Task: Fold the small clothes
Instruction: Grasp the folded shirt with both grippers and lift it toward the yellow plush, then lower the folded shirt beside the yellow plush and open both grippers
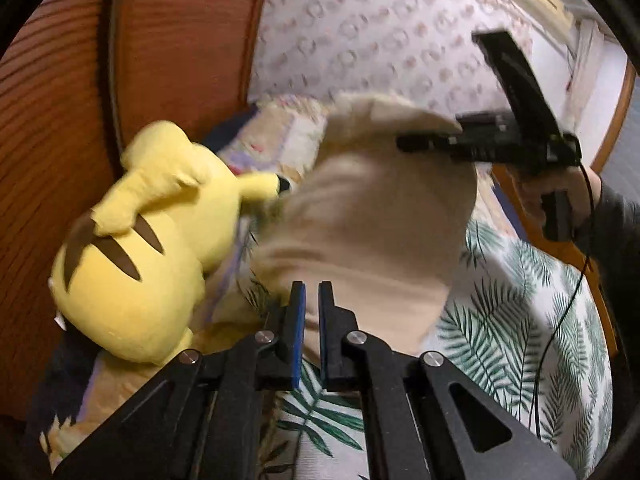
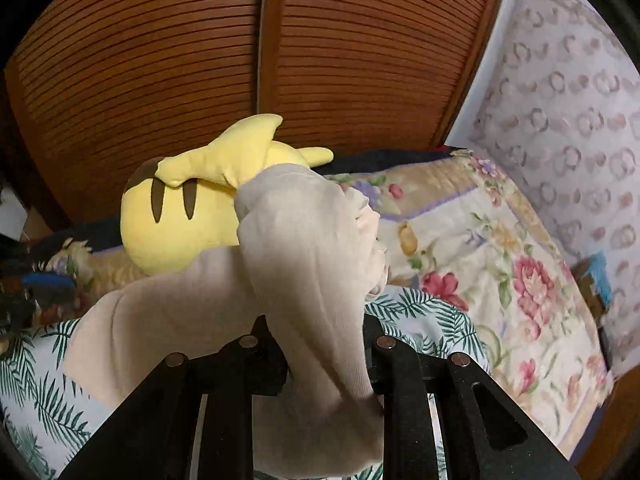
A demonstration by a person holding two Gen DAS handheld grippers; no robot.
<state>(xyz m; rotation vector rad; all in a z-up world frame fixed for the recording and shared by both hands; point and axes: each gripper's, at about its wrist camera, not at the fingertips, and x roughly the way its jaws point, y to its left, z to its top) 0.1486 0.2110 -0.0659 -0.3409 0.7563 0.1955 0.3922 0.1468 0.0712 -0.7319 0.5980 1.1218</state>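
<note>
A beige garment (image 1: 380,216) hangs in the air over the palm-leaf bedsheet (image 1: 512,320). My left gripper (image 1: 312,288) sits just below its lower edge, jaws nearly together with a narrow empty gap, fabric behind them. My right gripper (image 1: 404,144) shows in the left wrist view, shut on the garment's upper edge and lifting it. In the right wrist view the garment (image 2: 304,248) drapes between my right gripper (image 2: 320,340) fingers, which are mostly hidden by the cloth.
A yellow Pikachu plush (image 1: 136,248) lies at the left by the wooden slatted doors (image 2: 200,60); it also shows in the right wrist view (image 2: 184,216). A floral quilt (image 2: 492,248) lies beyond the garment. Patterned wallpaper (image 1: 380,40) is behind.
</note>
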